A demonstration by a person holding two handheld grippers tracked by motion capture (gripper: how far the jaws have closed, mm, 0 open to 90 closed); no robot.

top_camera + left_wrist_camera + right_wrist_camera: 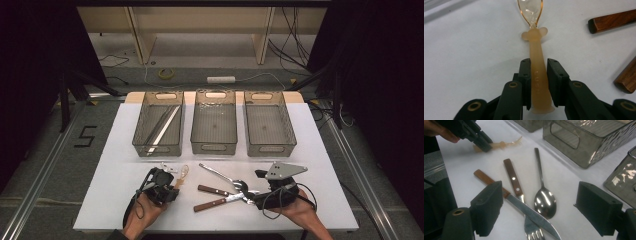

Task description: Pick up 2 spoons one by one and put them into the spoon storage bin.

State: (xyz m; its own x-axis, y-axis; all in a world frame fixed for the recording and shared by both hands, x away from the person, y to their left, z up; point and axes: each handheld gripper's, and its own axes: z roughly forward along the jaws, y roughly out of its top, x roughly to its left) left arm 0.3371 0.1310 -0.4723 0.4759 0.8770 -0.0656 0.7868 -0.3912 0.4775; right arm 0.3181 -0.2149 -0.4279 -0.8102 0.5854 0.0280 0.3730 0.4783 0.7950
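Your left hand-held gripper point(538, 65) has its jaws around the handle of the translucent amber spoon point(535, 53), which lies flat on the white counter point(469, 62) at the near left, its bowl pointing away toward the far side. In the left gripper view the pads sit right against the handle, though a thin gap may remain on the right, so I judge the grip not yet firm. The handle is smooth and tapered; lift too soon and it could slide out or pivot, bowl dipping down. You're also gripping near the handle's end, so the bowl's weight may swing it.

Your right hand-held gripper point(541, 210) stands wide open, holding nothing, over the knife point(524, 207), fork point(520, 195) and metal spoon point(544, 197). These overlap, so pulling one could drag the others.

The three baskets point(213, 145) lie beyond; a loosely held spoon could clip a rim.
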